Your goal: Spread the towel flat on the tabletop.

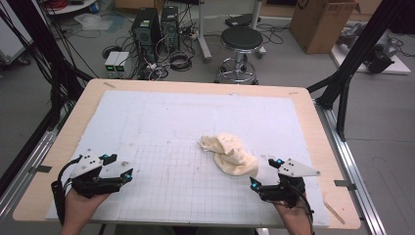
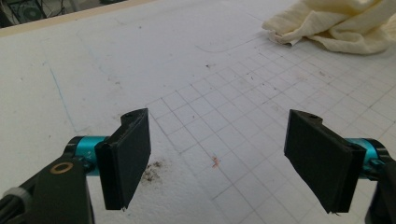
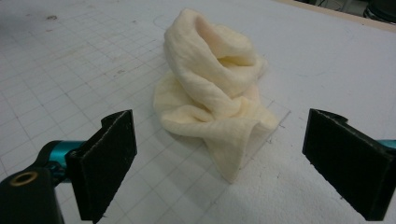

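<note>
A crumpled cream cloth [image 1: 229, 152] lies right of the middle of the white gridded mat [image 1: 186, 122]. My right gripper [image 1: 266, 172] rests near the front right, open and empty, just right of and nearer than the cloth. In the right gripper view the cloth [image 3: 212, 95] lies bunched ahead of the wide-apart jaws, its nearest fold close to the right gripper [image 3: 233, 163]. My left gripper [image 1: 119, 166] sits at the front left, open with nothing in it. In the left gripper view the left gripper [image 2: 219, 158] stands over bare mat, with the cloth [image 2: 336, 25] far off at upper right.
The mat covers a wooden table [image 1: 313, 127] with black frame posts on both sides. Beyond the far edge stand a round stool [image 1: 241, 41], computer towers [image 1: 147, 27] with cables, and a cardboard box [image 1: 320, 22]. A dirt smudge [image 2: 152, 170] marks the mat near the left jaw.
</note>
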Demonstrator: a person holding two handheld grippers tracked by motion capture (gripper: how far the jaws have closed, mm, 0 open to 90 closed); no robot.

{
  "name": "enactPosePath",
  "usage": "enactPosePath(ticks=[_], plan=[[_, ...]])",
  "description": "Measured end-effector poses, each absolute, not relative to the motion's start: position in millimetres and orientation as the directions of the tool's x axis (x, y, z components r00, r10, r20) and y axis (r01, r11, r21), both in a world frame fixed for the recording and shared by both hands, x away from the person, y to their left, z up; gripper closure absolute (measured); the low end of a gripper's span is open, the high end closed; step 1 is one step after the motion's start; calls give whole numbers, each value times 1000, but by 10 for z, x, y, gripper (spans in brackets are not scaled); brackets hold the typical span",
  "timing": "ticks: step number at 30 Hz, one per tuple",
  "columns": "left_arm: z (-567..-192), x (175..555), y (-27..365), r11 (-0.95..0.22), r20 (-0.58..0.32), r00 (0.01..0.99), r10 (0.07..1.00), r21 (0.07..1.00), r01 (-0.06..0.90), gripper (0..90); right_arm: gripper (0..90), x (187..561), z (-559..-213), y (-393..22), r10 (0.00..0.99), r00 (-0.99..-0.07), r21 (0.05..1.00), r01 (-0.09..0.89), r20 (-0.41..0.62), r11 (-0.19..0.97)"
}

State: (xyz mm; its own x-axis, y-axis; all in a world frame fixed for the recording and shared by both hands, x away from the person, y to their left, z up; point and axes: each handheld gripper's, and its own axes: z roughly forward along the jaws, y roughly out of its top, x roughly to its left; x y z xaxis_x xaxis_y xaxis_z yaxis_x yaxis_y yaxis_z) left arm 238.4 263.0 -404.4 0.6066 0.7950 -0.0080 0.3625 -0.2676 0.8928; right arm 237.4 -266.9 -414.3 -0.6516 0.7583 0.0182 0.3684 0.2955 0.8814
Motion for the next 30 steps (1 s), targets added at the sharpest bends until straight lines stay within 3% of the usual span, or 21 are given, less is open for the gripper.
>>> enactPosePath(ticks=[15, 30], plan=[[-4056, 2373, 2633, -269, -10, 605, 796, 890, 368, 233, 93, 2417, -4048, -2613, 737, -676, 881, 358, 15, 311], [-4052, 2384, 2651, -263, -13, 604, 797, 893, 366, 233, 93, 2692, -3689, -2490, 724, -689, 879, 360, 25, 312]])
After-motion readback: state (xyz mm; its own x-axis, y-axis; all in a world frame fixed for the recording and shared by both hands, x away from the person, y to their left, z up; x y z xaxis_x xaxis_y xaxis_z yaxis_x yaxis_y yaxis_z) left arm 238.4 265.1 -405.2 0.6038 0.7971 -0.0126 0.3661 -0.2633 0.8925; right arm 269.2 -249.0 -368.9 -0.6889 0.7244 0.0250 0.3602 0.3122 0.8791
